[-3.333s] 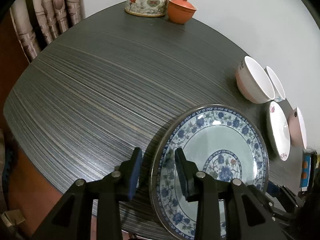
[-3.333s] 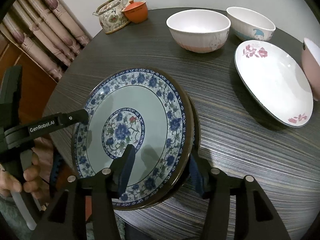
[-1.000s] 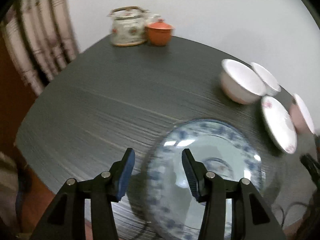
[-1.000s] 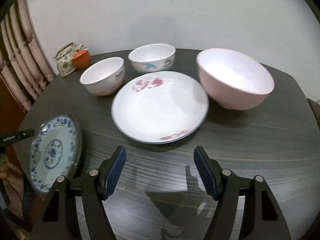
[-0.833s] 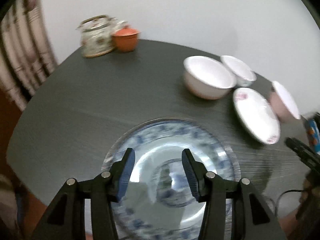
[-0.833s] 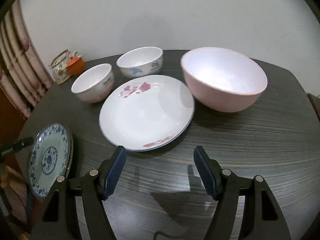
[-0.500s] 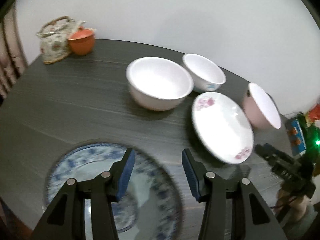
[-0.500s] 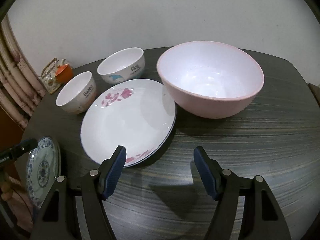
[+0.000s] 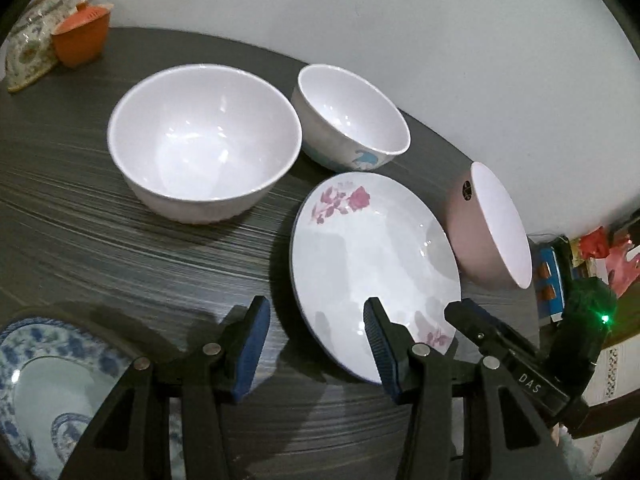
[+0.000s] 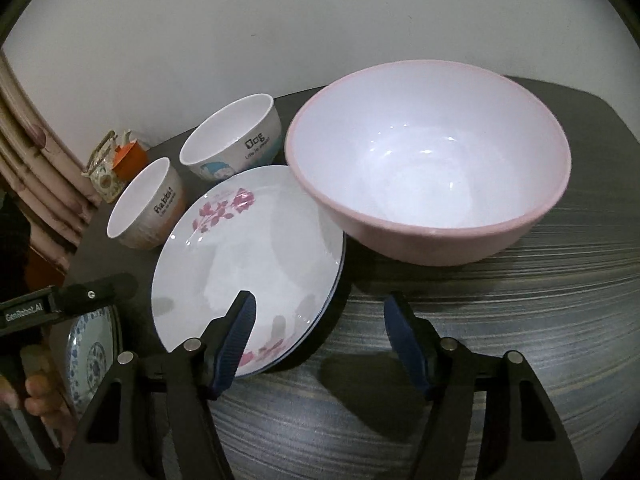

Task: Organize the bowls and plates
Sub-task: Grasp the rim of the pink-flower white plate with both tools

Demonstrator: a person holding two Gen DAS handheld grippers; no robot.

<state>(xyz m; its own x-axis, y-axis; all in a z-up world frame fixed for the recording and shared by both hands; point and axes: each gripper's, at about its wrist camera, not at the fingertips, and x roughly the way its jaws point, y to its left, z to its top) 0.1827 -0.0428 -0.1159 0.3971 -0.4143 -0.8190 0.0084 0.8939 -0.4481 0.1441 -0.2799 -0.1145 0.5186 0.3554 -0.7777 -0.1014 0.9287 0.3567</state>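
A white plate with pink flowers lies mid-table. My left gripper is open at its near-left rim. My right gripper is open at its other near rim, its left finger over the plate. A big pink bowl sits beside the plate. A white "Rabbit" bowl and a white "Dog" bowl stand behind. A blue-patterned plate lies at the table's edge, under my left gripper.
A floral teapot and an orange lidded cup stand at the far corner by a curtain. The dark striped table ends close to both grippers. Clutter lies beyond the table.
Both grippers left the blue plate and moved to the flowered plate. My left swung right and forward; my right closed in from the opposite side. Both stayed open.
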